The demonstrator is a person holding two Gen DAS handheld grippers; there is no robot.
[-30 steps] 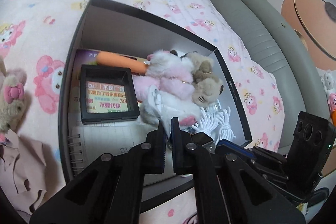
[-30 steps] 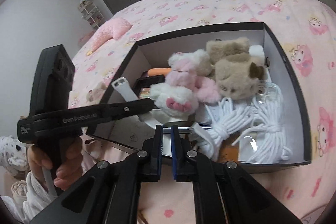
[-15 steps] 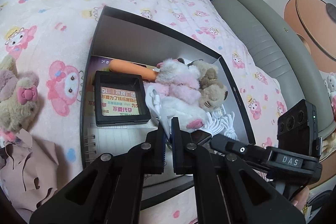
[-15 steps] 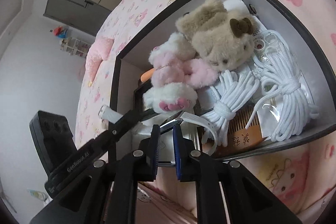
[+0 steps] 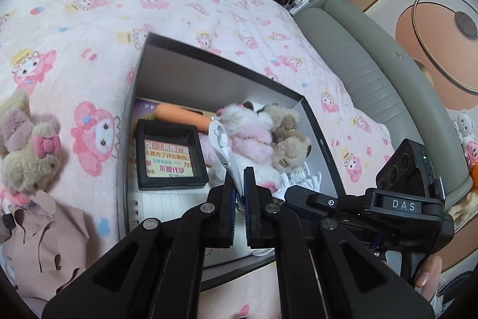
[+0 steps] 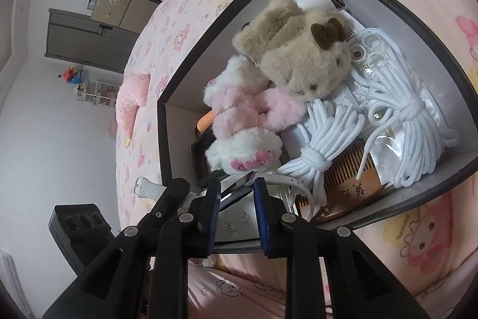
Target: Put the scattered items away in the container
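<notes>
White smartwatch (image 5: pixel 222 144), its strap pinched in the left gripper (image 5: pixel 239 184), slants up over the black box's (image 5: pixel 316 121) near edge, while the right gripper (image 6: pixel 236 193) stands parted around its dark face.

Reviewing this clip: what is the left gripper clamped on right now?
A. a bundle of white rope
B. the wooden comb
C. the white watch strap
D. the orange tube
C: the left gripper has its jaws pinched on the white watch strap, which sticks up above the box.
</notes>
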